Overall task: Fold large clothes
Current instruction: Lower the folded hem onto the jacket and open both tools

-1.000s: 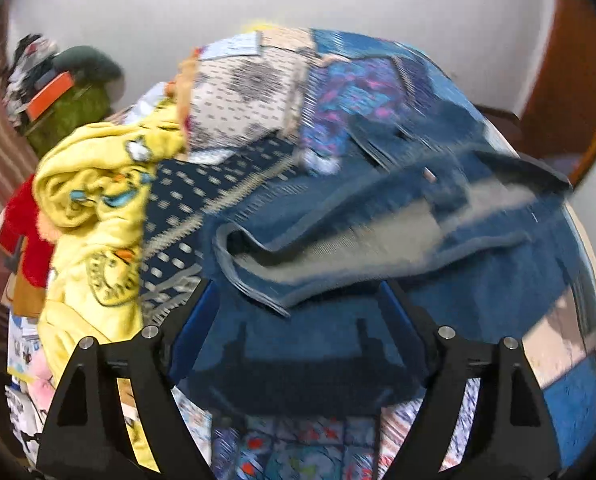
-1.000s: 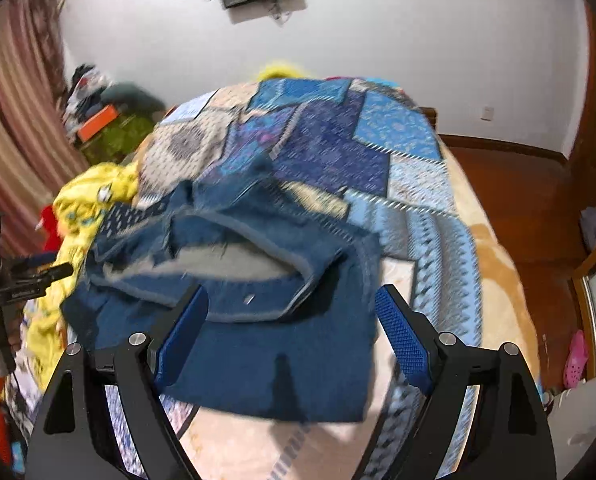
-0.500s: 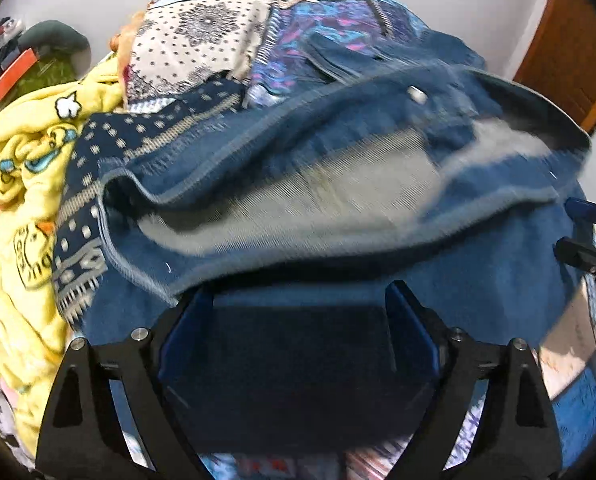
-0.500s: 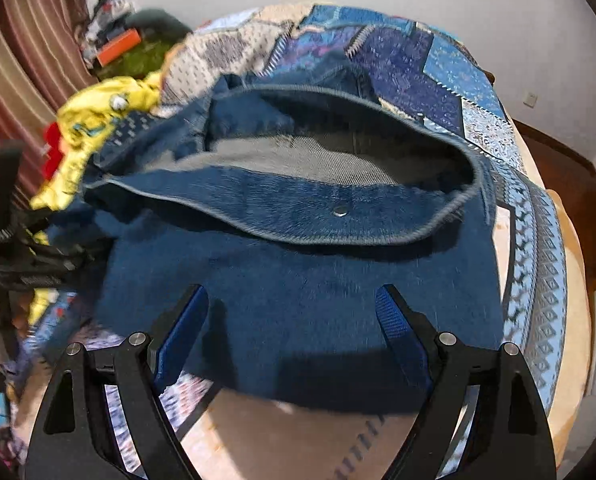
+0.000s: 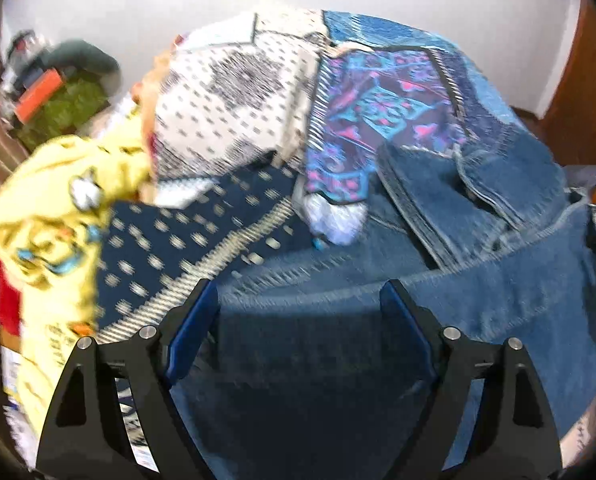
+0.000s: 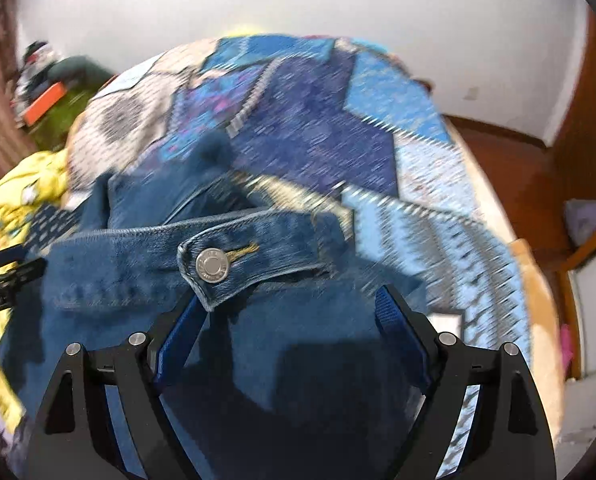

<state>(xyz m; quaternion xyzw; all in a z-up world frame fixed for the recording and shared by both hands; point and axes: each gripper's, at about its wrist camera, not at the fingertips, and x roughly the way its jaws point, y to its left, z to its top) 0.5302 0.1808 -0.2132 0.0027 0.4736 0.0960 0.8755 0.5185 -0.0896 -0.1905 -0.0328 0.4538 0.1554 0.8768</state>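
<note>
Denim jacket (image 6: 298, 360) lies spread on bed (image 6: 418, 152), directly below both grippers. Left gripper (image 5: 298, 300) and right gripper (image 6: 285, 312) gape wide, empty; buttoned band runs crosswise, nearest the right.

denim jacket (image 6: 137, 280) waistband now flat and closed, grey lining hidden

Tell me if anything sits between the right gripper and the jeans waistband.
Nothing visible does. The right gripper hangs with jaws open just over the jeans, and the waistband button lies bare ahead of it. The patchwork quilt stretches beyond.
</note>
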